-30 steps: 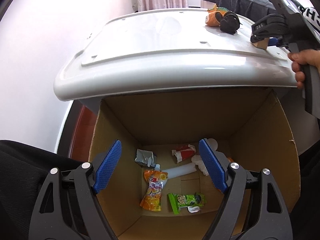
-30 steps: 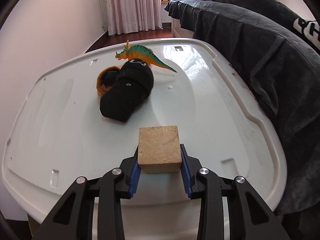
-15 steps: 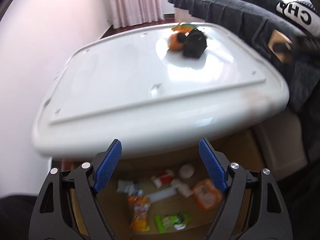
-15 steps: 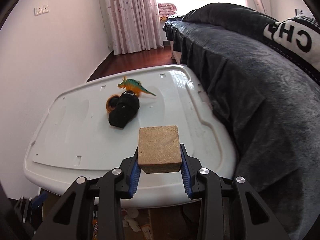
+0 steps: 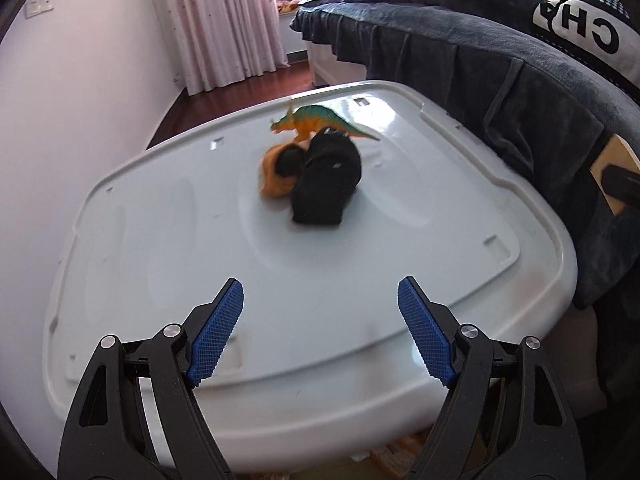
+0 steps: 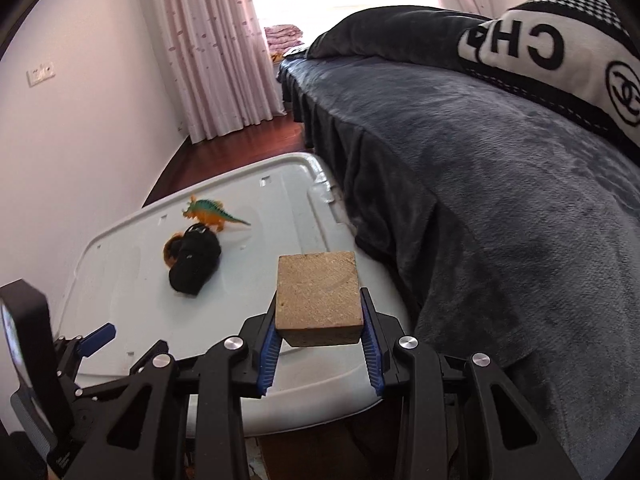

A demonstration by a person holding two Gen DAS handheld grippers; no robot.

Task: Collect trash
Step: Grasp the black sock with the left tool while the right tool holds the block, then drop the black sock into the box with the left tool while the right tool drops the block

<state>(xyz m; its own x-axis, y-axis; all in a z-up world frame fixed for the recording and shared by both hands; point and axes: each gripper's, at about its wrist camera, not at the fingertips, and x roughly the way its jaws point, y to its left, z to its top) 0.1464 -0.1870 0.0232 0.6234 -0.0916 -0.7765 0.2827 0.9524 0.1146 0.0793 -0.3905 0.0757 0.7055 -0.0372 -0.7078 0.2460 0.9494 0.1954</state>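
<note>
Both grippers have risen since a second ago: the cardboard box of wrappers has dropped almost out of the left view, and the white plastic lid (image 5: 160,248) now fills it. From the left, the left gripper (image 5: 320,330) hovers above the lid's near edge, its blue pads spread wide with nothing between them. Mid-lid lie an orange ball (image 5: 276,176) touching a black sock bundle (image 5: 326,180), with a toy dinosaur (image 5: 316,120) just behind. Further right, the right gripper (image 6: 320,342) clamps a wooden block (image 6: 318,294) above the lid's right edge, beside the dark bed blanket (image 6: 500,220).
</note>
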